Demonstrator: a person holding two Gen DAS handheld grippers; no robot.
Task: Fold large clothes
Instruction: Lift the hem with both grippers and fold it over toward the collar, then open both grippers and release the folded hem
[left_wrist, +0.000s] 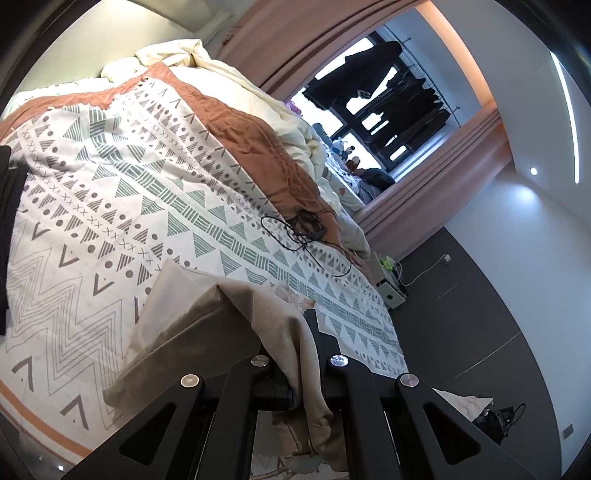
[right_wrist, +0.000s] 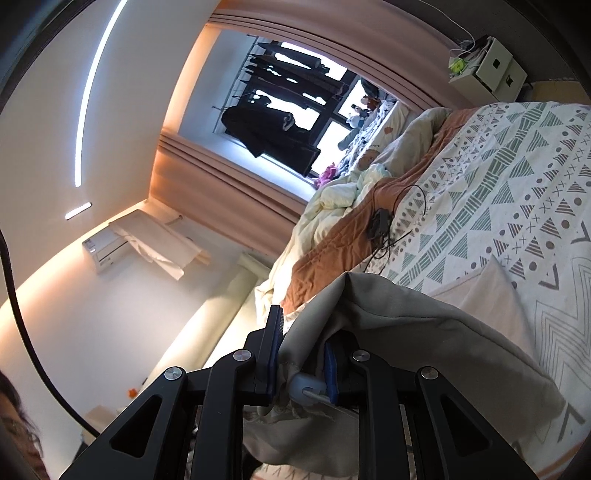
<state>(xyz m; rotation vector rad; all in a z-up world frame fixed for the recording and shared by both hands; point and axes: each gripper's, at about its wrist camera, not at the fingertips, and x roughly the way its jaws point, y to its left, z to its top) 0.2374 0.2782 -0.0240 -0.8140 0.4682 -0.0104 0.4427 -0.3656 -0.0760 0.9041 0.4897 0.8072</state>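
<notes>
A large beige garment (left_wrist: 207, 328) hangs over the patterned bedspread (left_wrist: 110, 192). My left gripper (left_wrist: 291, 354) is shut on a bunched edge of it, and the cloth drapes over and between the fingers. In the right wrist view the same beige garment (right_wrist: 424, 343) spreads to the right. My right gripper (right_wrist: 301, 354) is shut on its edge, with cloth pinched between the blue pads (right_wrist: 330, 369). Both grippers hold the garment lifted above the bed.
A black cable and small device (left_wrist: 306, 229) lie on the bedspread, also seen in the right wrist view (right_wrist: 380, 225). A rumpled cream duvet (left_wrist: 229, 70) lies at the far side. A dark garment (left_wrist: 7, 221) lies at the left edge. A bedside cabinet (right_wrist: 491, 70) stands beyond the bed.
</notes>
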